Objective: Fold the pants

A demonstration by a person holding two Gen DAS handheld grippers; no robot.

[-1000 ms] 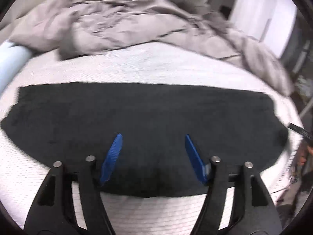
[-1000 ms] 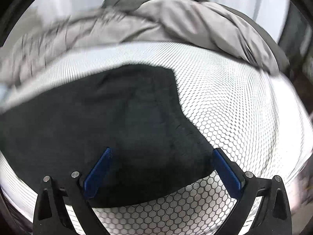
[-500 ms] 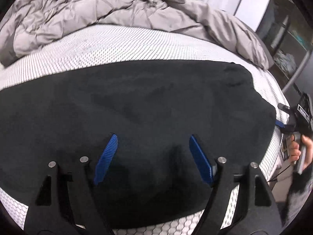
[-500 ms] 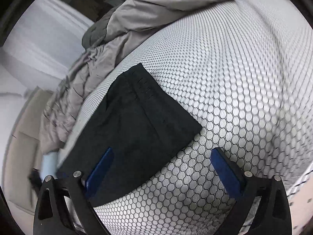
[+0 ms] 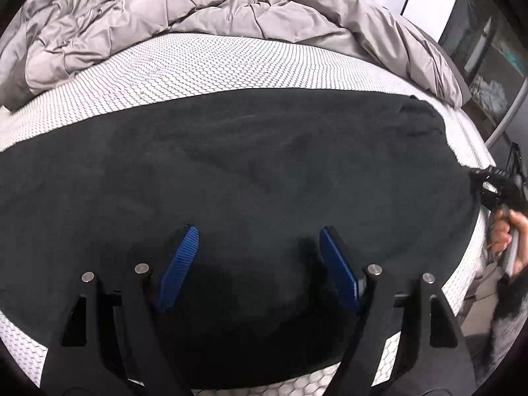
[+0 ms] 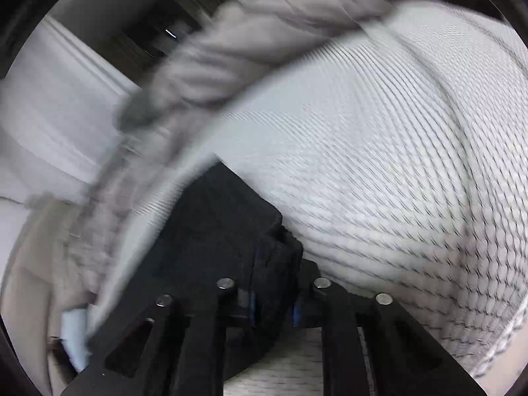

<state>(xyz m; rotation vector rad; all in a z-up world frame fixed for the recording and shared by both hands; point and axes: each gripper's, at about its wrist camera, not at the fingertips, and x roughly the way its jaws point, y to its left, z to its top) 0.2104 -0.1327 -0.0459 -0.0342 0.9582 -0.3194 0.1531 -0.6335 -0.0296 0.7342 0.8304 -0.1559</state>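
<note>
Black pants [image 5: 250,178] lie flat along the bed's [image 5: 204,66] near edge. Right gripper [image 6: 275,283] is closing, jaws pinching the end corner; left gripper [image 5: 257,257] hovers, jaws spread. Best to grip both layers before lifting.

A home bedroom; a bare honeycomb-patterned mattress [image 5: 231,66] with a rumpled grey duvet [image 5: 198,6] pushed back

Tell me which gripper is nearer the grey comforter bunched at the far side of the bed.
Hard to call. Both grippers work the near side, apart from the comforter. The left gripper hangs open over the black pants; the right gripper is closing on their end corner.
</note>
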